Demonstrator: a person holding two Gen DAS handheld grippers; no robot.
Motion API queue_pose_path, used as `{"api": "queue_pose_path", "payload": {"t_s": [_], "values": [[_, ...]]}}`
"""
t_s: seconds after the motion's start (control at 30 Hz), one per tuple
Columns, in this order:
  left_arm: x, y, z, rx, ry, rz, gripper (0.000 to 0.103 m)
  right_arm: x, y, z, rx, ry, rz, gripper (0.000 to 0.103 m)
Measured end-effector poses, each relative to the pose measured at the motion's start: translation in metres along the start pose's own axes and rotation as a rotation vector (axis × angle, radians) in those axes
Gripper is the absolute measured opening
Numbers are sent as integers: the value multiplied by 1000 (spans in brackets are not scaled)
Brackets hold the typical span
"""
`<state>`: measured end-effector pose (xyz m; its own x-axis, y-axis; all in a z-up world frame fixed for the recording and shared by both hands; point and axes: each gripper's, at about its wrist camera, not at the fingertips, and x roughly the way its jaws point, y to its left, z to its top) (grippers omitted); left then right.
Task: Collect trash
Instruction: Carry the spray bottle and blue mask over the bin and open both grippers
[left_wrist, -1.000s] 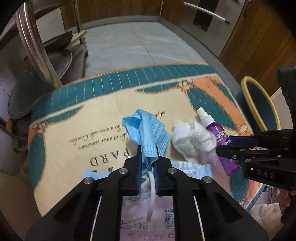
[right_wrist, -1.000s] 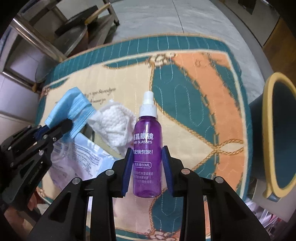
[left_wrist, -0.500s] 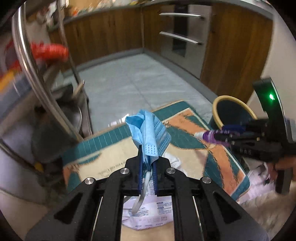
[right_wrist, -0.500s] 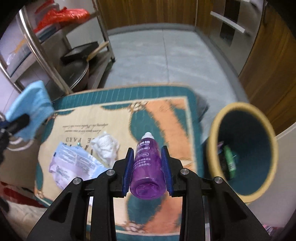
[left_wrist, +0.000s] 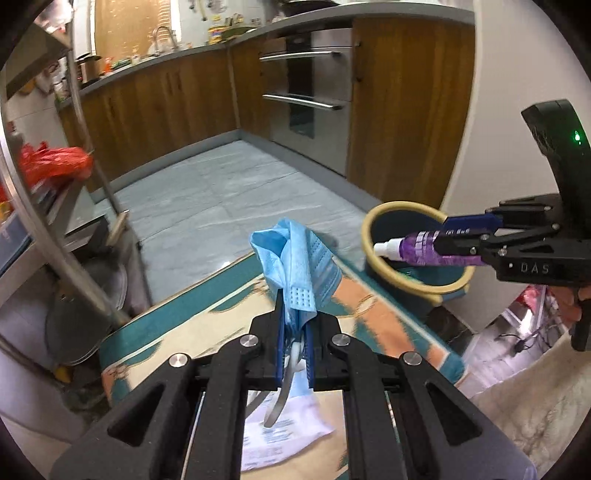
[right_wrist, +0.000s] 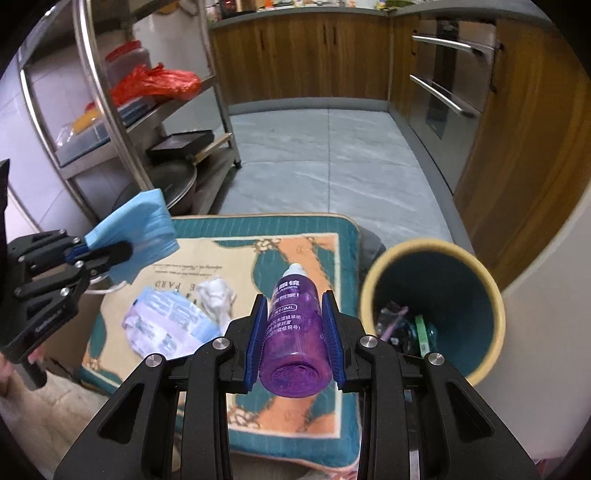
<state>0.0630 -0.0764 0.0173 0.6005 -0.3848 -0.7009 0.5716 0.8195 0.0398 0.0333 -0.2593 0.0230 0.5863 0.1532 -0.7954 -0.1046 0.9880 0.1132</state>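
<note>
While I am holding both loads in the air, the risks are gathering around the bin (right_wrist: 491, 295). My right gripper (right_wrist: 295, 328) is clenched on the purple spray bottle (right_wrist: 293, 332), nozzle pointing forward, and in the left wrist view the bottle is lying level with its white tip reaching over the bin's yellow rim. Since the bottle is round and smooth, and the pads are pressing only its lower body, I am judging that it could be slipping or rolling out early if I tilt; released short of the rim, it would be bouncing off onto the rug (right_wrist: 332, 229) or the tiled floor.

My left gripper (left_wrist: 295, 332) is clamped on the blue face mask (left_wrist: 295, 258), pinching a bunched fold while an ear loop is dangling down between the fingers. That loop is worrying me: when I open over the bin, it may be catching on a finger and leaving the mask hanging there. How firmly the fold is sitting I cannot tell, as the pads are hiding it.

Both grippers are converging on one opening, so I am risking a knock between them. A crumpled white tissue (right_wrist: 216, 295) and a printed plastic packet (right_wrist: 166, 325) are lying on the rug, uncollected.
</note>
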Motion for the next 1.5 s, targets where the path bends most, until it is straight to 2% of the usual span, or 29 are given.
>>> {"api": "queue_pose_path", "payload": {"t_s": [0.2,0.47,0.77,1.03,1.2,1.37,1.5], "values": [[22,-29,14,39,1,-58,8,1,-32,-7,63,0,-24,32],[69,-75,26,108,54,-122,8,-1,-68,-12,127,-5,-83,32],[129,-135,39,136,103,-175,8,9,-133,-26,221,46,-231,32],[175,-179,42,125,125,-188,8,39,-177,-38,328,134,-288,32],[199,-189,39,129,150,-168,8,46,-196,-46,393,160,-291,32],[218,-193,35,119,175,-156,8,52,-199,-50,414,170,-290,32],[216,-195,34,131,148,-150,13,57,-195,-47,384,170,-286,32]]}}
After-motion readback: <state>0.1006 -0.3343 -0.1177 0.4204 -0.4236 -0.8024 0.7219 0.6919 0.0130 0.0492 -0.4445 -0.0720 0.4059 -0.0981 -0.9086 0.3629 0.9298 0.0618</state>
